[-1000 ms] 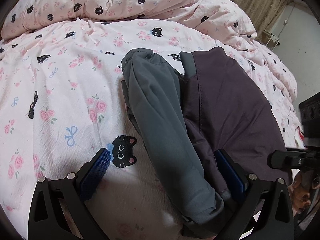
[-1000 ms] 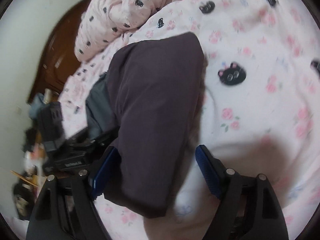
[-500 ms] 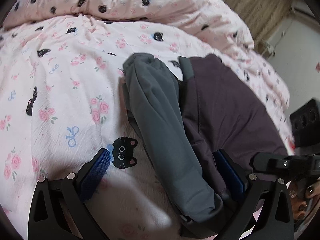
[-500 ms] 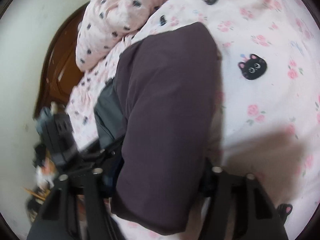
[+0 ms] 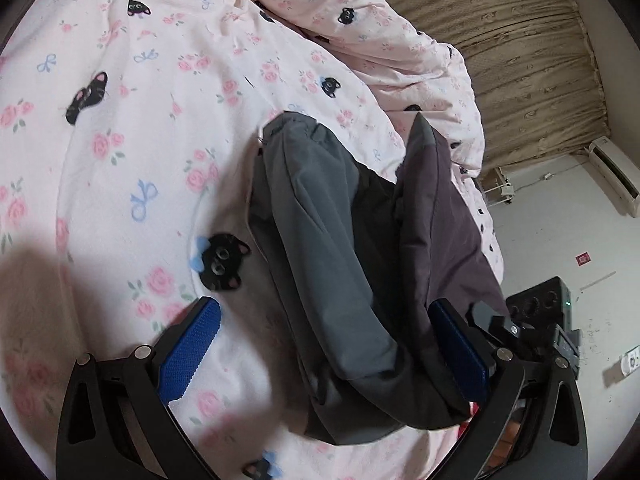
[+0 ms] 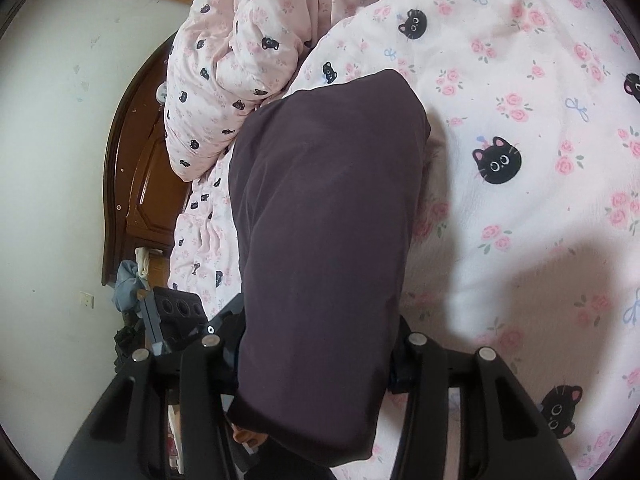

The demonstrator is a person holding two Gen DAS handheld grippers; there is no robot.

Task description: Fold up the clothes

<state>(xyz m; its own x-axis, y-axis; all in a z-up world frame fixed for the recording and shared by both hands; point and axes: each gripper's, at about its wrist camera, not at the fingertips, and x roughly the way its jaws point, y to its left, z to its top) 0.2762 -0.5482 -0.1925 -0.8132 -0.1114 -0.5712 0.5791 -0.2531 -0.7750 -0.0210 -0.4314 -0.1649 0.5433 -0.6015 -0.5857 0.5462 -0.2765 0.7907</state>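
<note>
A grey and dark purple garment [image 5: 332, 248] lies folded lengthwise on the pink cat-print bedsheet [image 5: 160, 128]. In the left wrist view my left gripper [image 5: 324, 348] is open, its blue pads [image 5: 188, 350] wide apart, with the garment's near end lying between them. In the right wrist view the purple part of the garment [image 6: 324, 240] runs between the fingers of my right gripper [image 6: 316, 360]. The fingers stand close on either side of the cloth, which bunches between them and hides the pads.
A crumpled pink duvet [image 5: 380, 40] is heaped at the far side of the bed [image 6: 240, 60]. A wooden headboard [image 6: 140, 168] and white wall lie left in the right wrist view. A curtain [image 5: 520, 60] and the floor lie right of the bed edge.
My right gripper has closed from wide open onto the purple cloth. Both grippers have swung, and the garment's right side now stands lifted off the sheet.
</note>
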